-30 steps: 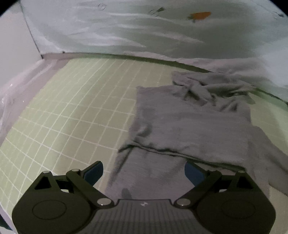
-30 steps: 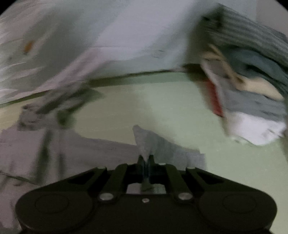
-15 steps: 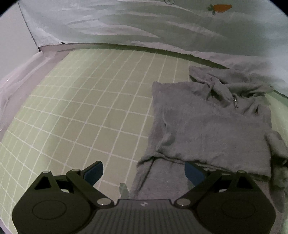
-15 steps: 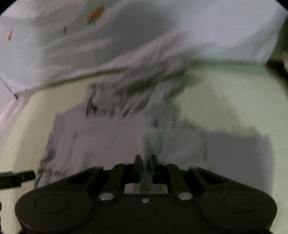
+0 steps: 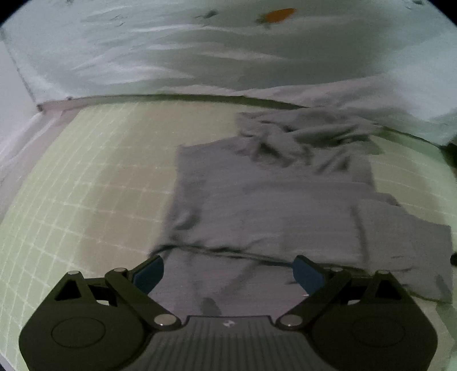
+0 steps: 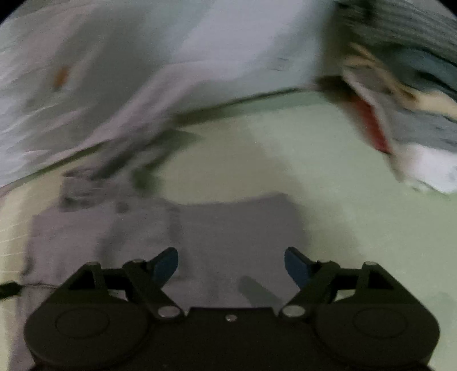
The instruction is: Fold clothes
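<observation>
A grey hooded sweatshirt is spread on a pale green gridded mat, filling the centre and the 3 o'clock side of the left wrist view. Its hood is bunched in folds toward 12 o'clock, close to the mat's far edge, and one part is laid across toward 4 o'clock, where a squared fabric edge is seen. A dark fold line is crossed just ahead of the left gripper, whose blue-padded fingers are held wide apart above the near part of the garment, with nothing clamped between them.

In the right wrist view, which is heavily blurred, the same grey sweatshirt is seen from 9 o'clock to the centre. The right gripper is placed over it; its fingers have just been opening and are now spread apart, with cloth lying below them but nothing pinched between the pads. A pile of mixed clothes, in grey, blue, cream, red and white, is seen at 2 o'clock, well apart from the sweatshirt. A pale sheet printed with a small orange carrot is draped behind the mat at 12 o'clock.
</observation>
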Available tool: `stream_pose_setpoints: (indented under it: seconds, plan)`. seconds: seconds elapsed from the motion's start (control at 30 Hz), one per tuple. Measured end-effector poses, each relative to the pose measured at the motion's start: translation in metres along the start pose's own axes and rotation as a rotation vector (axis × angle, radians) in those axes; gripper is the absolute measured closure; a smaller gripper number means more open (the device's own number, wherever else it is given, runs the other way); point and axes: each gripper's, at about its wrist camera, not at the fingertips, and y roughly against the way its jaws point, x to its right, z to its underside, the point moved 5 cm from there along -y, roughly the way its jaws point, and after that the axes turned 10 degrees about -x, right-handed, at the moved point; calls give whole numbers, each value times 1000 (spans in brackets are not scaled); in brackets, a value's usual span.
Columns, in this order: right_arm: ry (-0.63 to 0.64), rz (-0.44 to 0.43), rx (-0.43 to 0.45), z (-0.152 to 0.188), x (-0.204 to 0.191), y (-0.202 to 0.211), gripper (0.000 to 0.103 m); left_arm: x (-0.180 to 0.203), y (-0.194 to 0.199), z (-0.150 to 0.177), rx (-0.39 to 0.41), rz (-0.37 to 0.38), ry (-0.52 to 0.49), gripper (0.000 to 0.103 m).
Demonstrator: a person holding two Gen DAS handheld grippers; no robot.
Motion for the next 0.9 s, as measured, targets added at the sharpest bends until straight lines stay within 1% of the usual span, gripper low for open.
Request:
stream_pose_setpoints:
  seconds: [0.07, 0.2, 0.27, 0.3, 0.33, 0.37, 0.4, 0.47, 0.53, 0.57, 0.63, 0.7, 0.77, 0.9]
  plan:
    - [-48, 24, -14, 8, 29, -3, 20, 19, 1, -3, 9, 25, -6, 6]
    - [-118, 45, -38, 16, 69, -11, 20, 65, -4, -15, 27, 99, -68, 8]
    - [-148, 46, -46, 16, 83, -17, 19, 87, -9, -21, 27, 129, -112, 13]
    - [-161, 45, -48, 15, 88, -21, 19, 98, -15, -24, 13, 141, -133, 17]
    - [-173, 43, -50, 14, 93, -24, 19, 108, -21, -27, -3, 152, -154, 24]
    - [-183, 40, -52, 12, 97, -27, 19, 116, -28, -29, -23, 155, -165, 27]
    - [-194, 38, -52, 11, 101, -30, 19, 122, -35, -31, -43, 157, -173, 30]
    - [-217, 34, -53, 8, 108, -36, 19, 131, -50, -33, -86, 145, -182, 40]
    - [-243, 41, -48, 4, 115, -40, 19, 135, -59, -32, -117, 142, -189, 57]
    - [-254, 43, -45, 3, 118, -41, 19, 137, -62, -31, -127, 146, -194, 63]
    - [-269, 45, -42, 2, 122, -43, 19, 138, -65, -29, -136, 158, -203, 90]
    - [-284, 44, -40, 4, 125, -43, 19, 137, -60, -29, -115, 173, -204, 98]
    - [-293, 45, -33, 5, 125, -43, 19, 136, -51, -31, -83, 189, -205, 99]
    - [-280, 54, -36, 7, 120, -40, 20, 129, -17, -42, 7, 252, -194, 99]
